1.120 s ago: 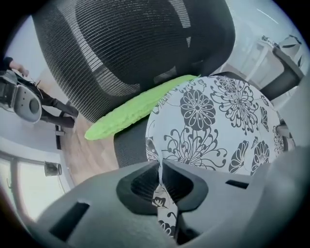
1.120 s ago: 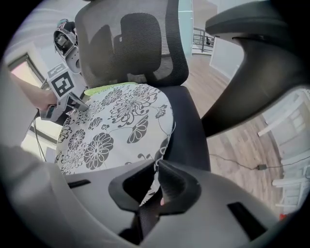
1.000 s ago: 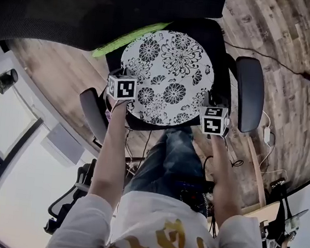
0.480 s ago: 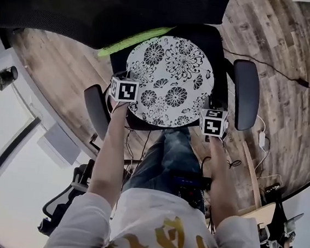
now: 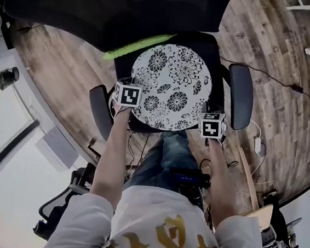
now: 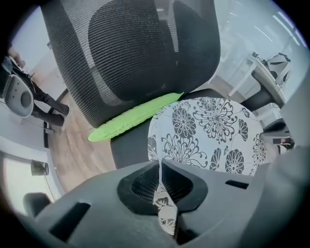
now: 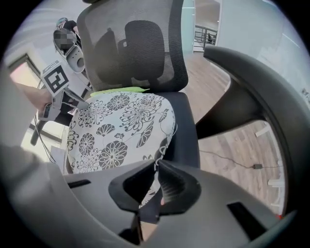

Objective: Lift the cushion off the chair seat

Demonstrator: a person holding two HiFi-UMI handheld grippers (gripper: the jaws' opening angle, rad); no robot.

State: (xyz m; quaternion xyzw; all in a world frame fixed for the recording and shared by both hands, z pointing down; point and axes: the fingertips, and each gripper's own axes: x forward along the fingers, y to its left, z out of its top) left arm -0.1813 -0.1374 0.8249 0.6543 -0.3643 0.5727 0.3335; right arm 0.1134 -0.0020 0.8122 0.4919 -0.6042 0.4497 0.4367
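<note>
Wooden floor [image 5: 271, 61], black chair [image 5: 240, 96], left gripper [image 6: 160, 167] and right gripper [image 7: 156, 169] jaws pinching floral cushion [image 5: 173, 81]

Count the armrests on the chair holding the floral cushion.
2. One black padded armrest lies left of the round floral cushion in the head view; the second armrest lies right of it. Neither is hidden.

On my feed I see a wooden plank floor [image 5: 282, 62], a thin black cable [image 5: 264, 76] trailing across its right side, and a small white adapter [image 5: 257, 145] lying lower down. A lime-green strip [image 6: 131, 118] lies slanted just below the black mesh backrest [image 6: 131, 53]. A second office chair [image 5: 61, 204] stands at lower left.
</note>
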